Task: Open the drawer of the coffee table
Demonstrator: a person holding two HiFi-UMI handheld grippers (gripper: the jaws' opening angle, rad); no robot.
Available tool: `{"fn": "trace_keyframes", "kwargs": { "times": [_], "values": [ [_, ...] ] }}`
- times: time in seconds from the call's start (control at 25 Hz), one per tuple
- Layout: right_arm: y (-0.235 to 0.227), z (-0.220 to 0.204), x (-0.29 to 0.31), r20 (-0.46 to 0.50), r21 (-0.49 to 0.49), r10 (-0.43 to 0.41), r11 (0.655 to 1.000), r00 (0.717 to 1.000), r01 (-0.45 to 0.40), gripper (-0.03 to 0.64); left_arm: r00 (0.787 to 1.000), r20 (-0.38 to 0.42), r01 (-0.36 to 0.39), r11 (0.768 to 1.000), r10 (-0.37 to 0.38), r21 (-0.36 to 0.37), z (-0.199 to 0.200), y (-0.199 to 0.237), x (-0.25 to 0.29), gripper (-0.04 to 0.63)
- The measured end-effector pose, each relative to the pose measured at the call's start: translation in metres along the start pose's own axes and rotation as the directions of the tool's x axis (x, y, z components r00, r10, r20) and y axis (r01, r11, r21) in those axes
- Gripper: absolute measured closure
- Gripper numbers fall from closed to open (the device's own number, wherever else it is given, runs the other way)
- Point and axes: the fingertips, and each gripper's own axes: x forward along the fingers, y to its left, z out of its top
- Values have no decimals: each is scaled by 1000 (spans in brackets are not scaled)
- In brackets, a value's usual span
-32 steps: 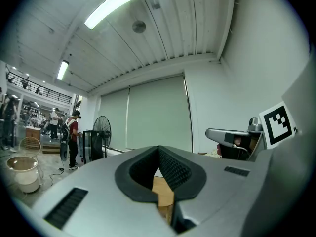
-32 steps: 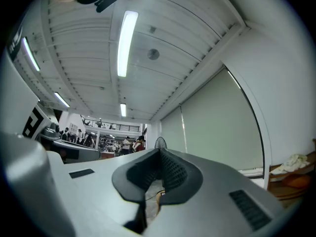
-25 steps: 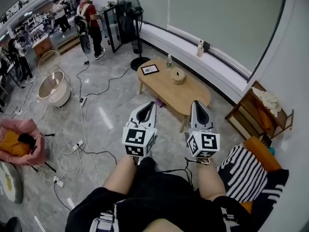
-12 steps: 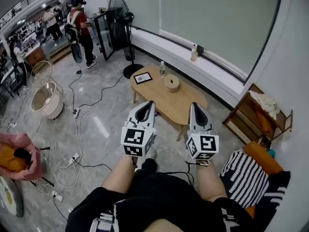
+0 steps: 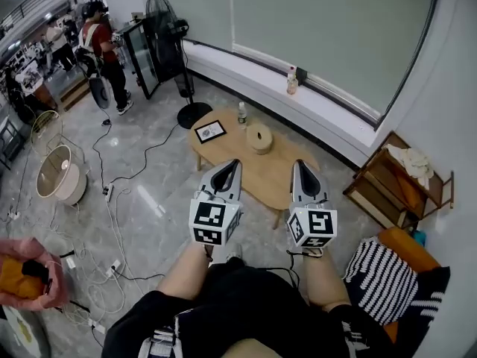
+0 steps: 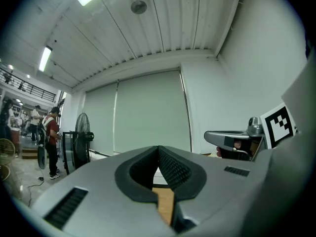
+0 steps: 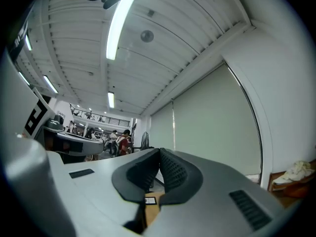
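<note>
Beneath and ahead of the jaws spreads a pale polished floor (image 5: 149, 200), and beyond them a wall of drawn grey blinds (image 5: 328, 28) runs above a long white sill

Straight ahead of both pairs of jaws stands the coffee table (image 5: 264, 174), a low oval wooden worktop; in the head view the two tips overlap its near edge, and each gripper view shows a strip of its wood just below the closed tips. Its drawer cannot be made out from here

Far beyond the left jaws and off to their left are a standing fan (image 5: 162, 21) and a person in a red top (image 5: 100, 39). Out to the right of the right jaws a wooden shelf (image 5: 387, 177) leans by the wall, with a striped cushion (image 5: 376, 271) nearer the person's knee. Well left of the left jaws sits a round basket (image 5: 58, 176)

On the worktop's far end, past the left jaws, lie a small picture frame (image 5: 211, 131), a round woven pot (image 5: 259, 138) and a bottle (image 5: 241, 114)

The left gripper (image 5: 233, 162) and the right gripper (image 5: 299, 164) are held side by side, level, apart from each other. Each pair of jaws is pressed together with nothing between the ribbed pads
</note>
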Motion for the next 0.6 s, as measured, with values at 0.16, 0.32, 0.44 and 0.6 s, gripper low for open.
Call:
{"fn": "trace_keyframes", "kwargs": {
  "times": [0.16, 0.32, 0.44, 0.6],
  "values": [
    [-12, -13, 64, -25, 4, -31, 1000, 999, 31, 600, 999, -20, 27, 1000, -27, -12, -5, 42, 55, 575],
    [-24, -29, 121, -51, 4, -59, 998, 997, 59, 600, 998, -37, 50, 998, -51, -31, -12, 82, 109, 575],
    [-34, -40, 160, -63, 0, -85, 996, 994, 85, 600, 996, -48, 74, 997, -76, -38, -16, 107, 147, 575],
    [-49, -52, 198, -81, -9, -119, 993, 990, 119, 600, 993, -62, 98, 994, -102, -57, -27, 133, 189, 575]
  ]
}}
